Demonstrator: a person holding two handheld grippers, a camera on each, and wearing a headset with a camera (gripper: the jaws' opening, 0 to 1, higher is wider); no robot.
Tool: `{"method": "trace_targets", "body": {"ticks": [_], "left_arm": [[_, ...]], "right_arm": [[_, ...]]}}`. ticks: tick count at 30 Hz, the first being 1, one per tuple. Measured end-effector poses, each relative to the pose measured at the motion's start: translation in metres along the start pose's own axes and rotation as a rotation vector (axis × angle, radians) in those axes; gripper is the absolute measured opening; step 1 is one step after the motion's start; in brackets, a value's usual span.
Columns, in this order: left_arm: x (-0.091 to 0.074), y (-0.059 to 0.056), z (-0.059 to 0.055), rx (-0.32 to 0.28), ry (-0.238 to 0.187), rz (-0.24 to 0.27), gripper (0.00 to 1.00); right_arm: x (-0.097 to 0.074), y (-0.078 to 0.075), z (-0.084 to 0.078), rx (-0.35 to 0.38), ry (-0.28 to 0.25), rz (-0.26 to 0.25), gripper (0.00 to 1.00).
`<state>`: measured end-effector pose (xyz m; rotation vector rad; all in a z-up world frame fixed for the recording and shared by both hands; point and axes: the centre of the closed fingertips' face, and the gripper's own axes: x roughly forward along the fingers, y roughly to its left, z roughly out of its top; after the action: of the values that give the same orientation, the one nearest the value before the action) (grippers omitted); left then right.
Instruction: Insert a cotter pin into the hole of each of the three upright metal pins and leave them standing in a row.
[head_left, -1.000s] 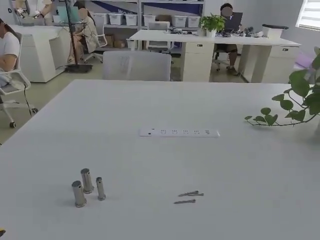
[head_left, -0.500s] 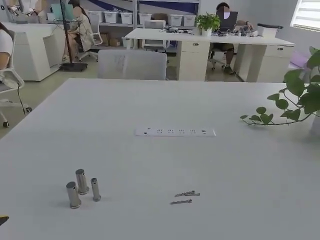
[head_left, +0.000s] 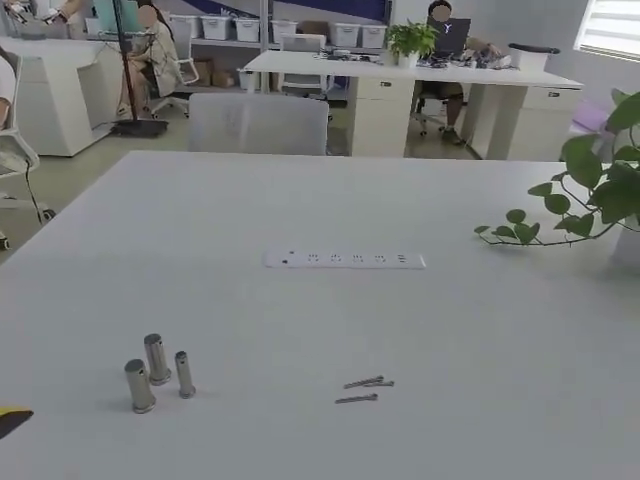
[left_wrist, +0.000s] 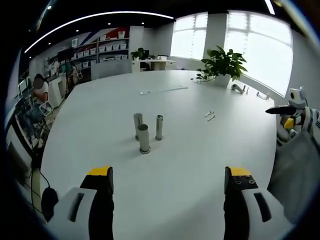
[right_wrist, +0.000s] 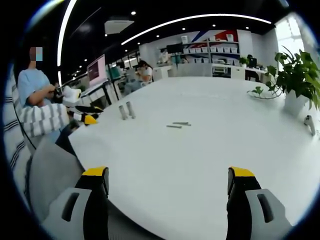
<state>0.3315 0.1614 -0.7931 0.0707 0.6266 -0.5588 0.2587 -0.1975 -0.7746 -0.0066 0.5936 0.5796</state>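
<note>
Head view: 3 metal pins (head_left: 155, 372) upright, desk (head_left: 320, 200) front-left, ahead of left gripper (left_wrist: 168, 172); cotter pins (head_left: 362, 389) flat, front middle, long axes left-right, nearer right gripper (right_wrist: 168, 172). Both jaws apart, empty.

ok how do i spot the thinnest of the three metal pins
On the white table, lower left in the head view, three metal pins stand clustered. The thin pin is the one nearest the cotter pins, and it is slimmer than both neighbours.

The white table (head_left: 300, 200) bears three upright metal pins (head_left: 156, 360), loose cotter pins (head_left: 368, 382) and a power strip (head_left: 345, 260)
</note>
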Motion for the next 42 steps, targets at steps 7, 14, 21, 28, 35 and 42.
{"method": "trace_targets", "body": {"ticks": [7,14,21,28,35,42], "left_arm": [[0.011,0.007,0.001,-0.003,-0.001,0.008,0.89],[0.021,0.011,0.000,-0.019,-0.001,0.007,0.85],[0.032,0.017,0.008,-0.024,-0.014,0.018,0.77],[0.042,0.024,0.017,-0.023,-0.051,0.042,0.68],[0.054,0.027,0.021,-0.050,-0.061,0.041,0.61],[0.064,0.032,0.024,-0.054,-0.061,0.056,0.53]], "right_arm": [[0.000,0.000,0.001,-0.009,0.005,-0.003,1.00],[0.001,0.002,-0.001,-0.005,0.012,0.004,1.00],[0.001,0.005,-0.001,0.006,0.010,0.009,1.00],[0.002,0.007,-0.002,0.007,0.017,0.012,1.00],[0.002,0.007,-0.003,0.016,0.019,0.011,1.00],[0.003,0.007,-0.002,0.017,0.020,0.008,1.00]]}}
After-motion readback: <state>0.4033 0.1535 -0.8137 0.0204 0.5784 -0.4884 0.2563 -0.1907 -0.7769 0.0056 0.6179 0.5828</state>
